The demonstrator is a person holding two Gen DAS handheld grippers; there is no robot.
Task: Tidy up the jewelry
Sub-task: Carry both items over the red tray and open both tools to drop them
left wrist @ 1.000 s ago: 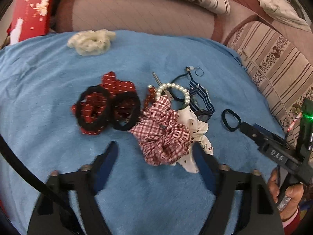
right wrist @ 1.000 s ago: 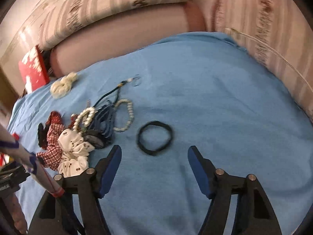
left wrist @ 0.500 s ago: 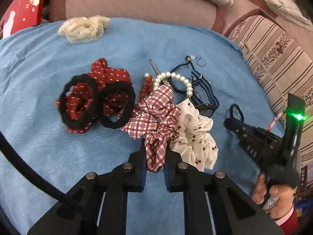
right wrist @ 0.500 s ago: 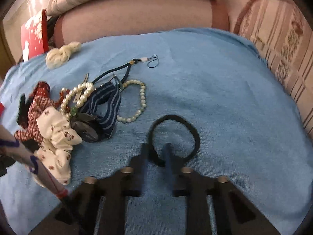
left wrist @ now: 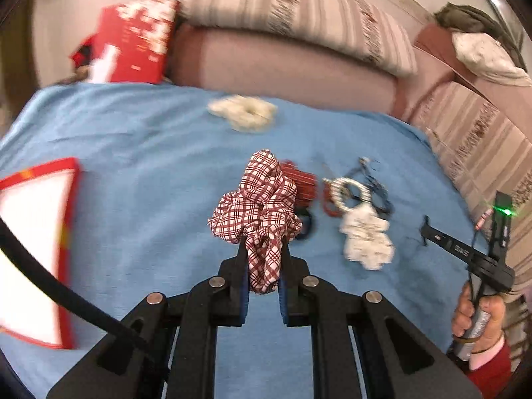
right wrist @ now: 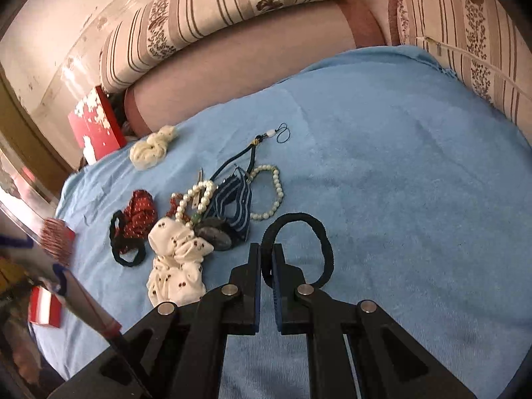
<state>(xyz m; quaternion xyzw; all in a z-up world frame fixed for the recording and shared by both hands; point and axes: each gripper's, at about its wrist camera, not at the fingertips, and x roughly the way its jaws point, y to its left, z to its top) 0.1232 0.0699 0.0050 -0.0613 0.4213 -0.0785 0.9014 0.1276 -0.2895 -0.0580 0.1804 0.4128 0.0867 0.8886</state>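
Note:
My left gripper (left wrist: 263,249) is shut on a red-and-white plaid scrunchie (left wrist: 257,204), held up above the blue cloth (left wrist: 139,153). My right gripper (right wrist: 266,252) is shut on a black hair tie (right wrist: 311,224), whose loop lies on the blue cloth (right wrist: 399,183). The rest of the pile sits left of it: a white dotted scrunchie (right wrist: 178,262), a pearl bracelet (right wrist: 196,201), a bead bracelet (right wrist: 274,193), a striped blue band (right wrist: 237,201), a red dotted scrunchie (right wrist: 139,211) with black ties. A cream scrunchie (left wrist: 244,113) lies farther back.
A red-rimmed white tray (left wrist: 33,242) lies at the left edge of the cloth. A red box (left wrist: 134,40) leans against the striped sofa cushions (left wrist: 299,20) behind. A hand (left wrist: 478,316) holds the other gripper's handle at the right of the left wrist view.
Both grippers went from open to shut: the left on the plaid scrunchie, the right on the black hair tie. The left has since lifted the scrunchie off the pile and swung left.

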